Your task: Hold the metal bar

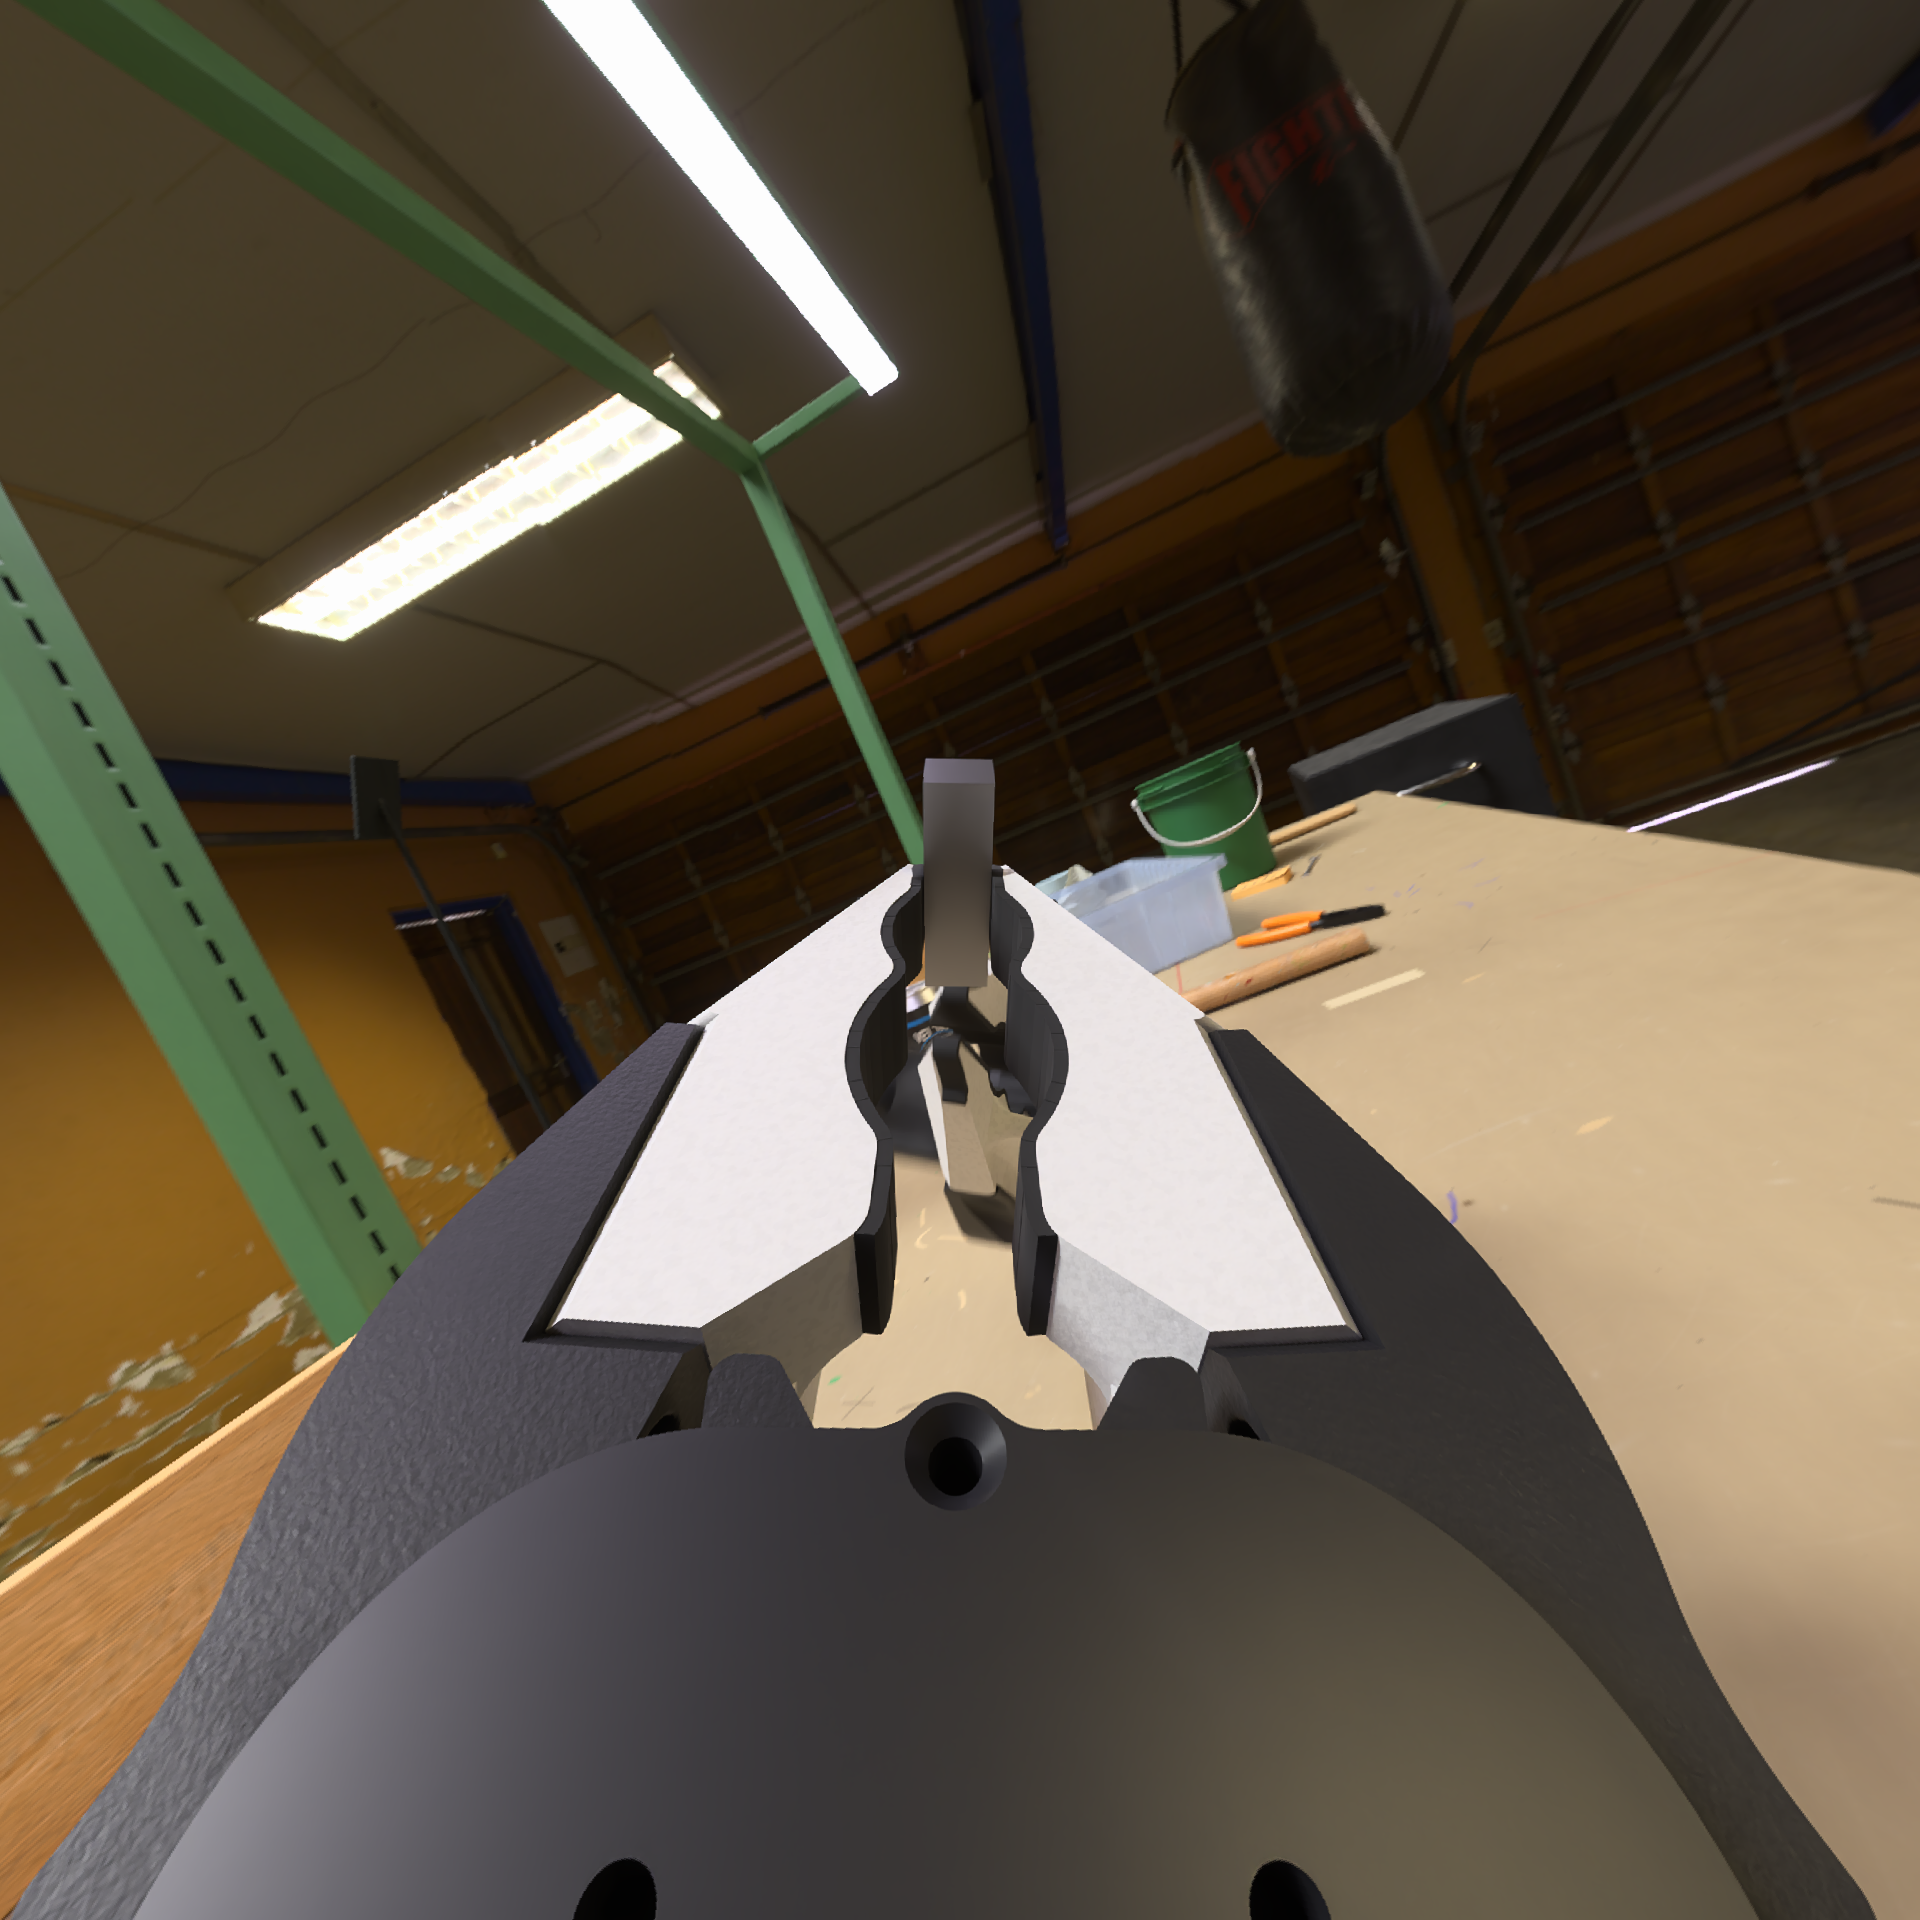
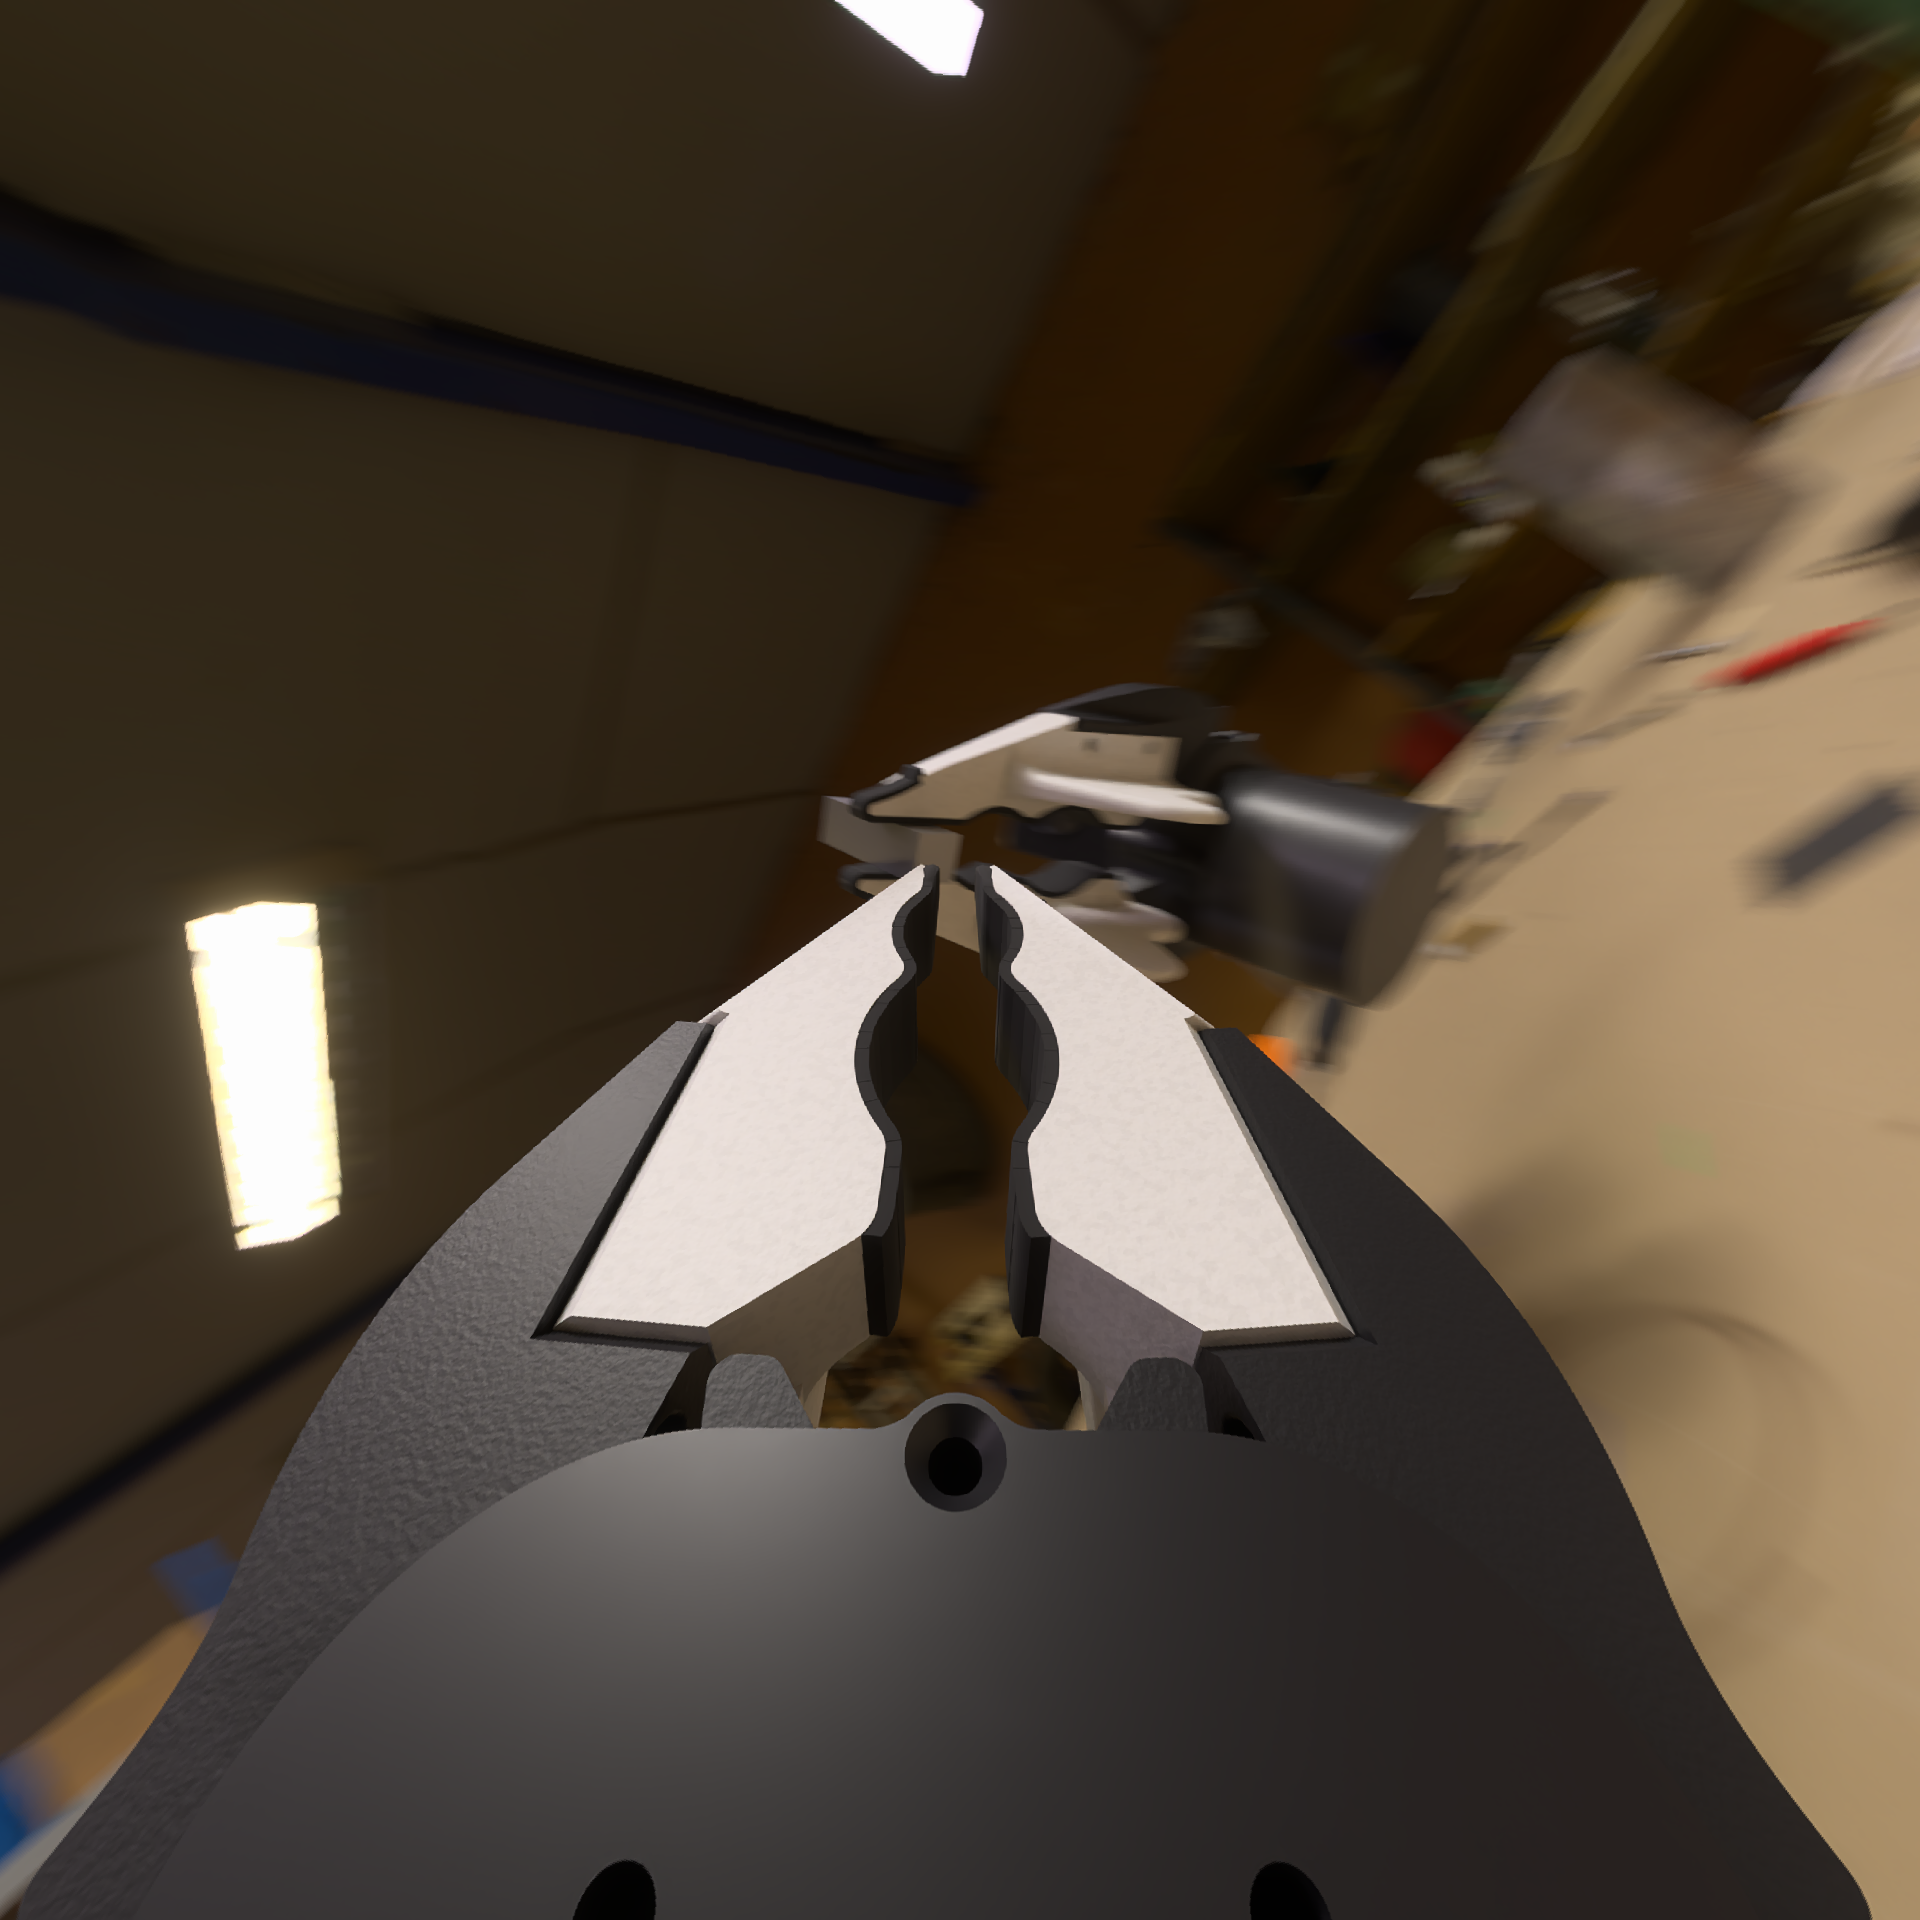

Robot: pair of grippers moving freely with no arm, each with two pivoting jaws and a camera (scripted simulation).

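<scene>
My left gripper [image 1: 956, 883] is shut on a grey metal bar [image 1: 956, 831], which stands upright between its fingertips and runs on below, above the tan worktable [image 1: 1558, 1195]. Through the finger gap I see the right gripper [image 1: 977, 1049] closed around the bar lower down. In the right wrist view, my right gripper [image 2: 956, 878] has its fingers nearly together, tips at the bar. The bar's pale end [image 2: 844, 821] sticks out of the left gripper [image 2: 1091, 831] just beyond. This view is blurred.
On the table at the far right are a green bucket [image 1: 1205, 810], a clear plastic bin [image 1: 1153, 904], orange-handled pliers [image 1: 1299, 920], a wooden dowel [image 1: 1278, 971] and a black box [image 1: 1423, 748]. A punching bag [image 1: 1309, 239] hangs above. A green steel post [image 1: 821, 644] stands behind.
</scene>
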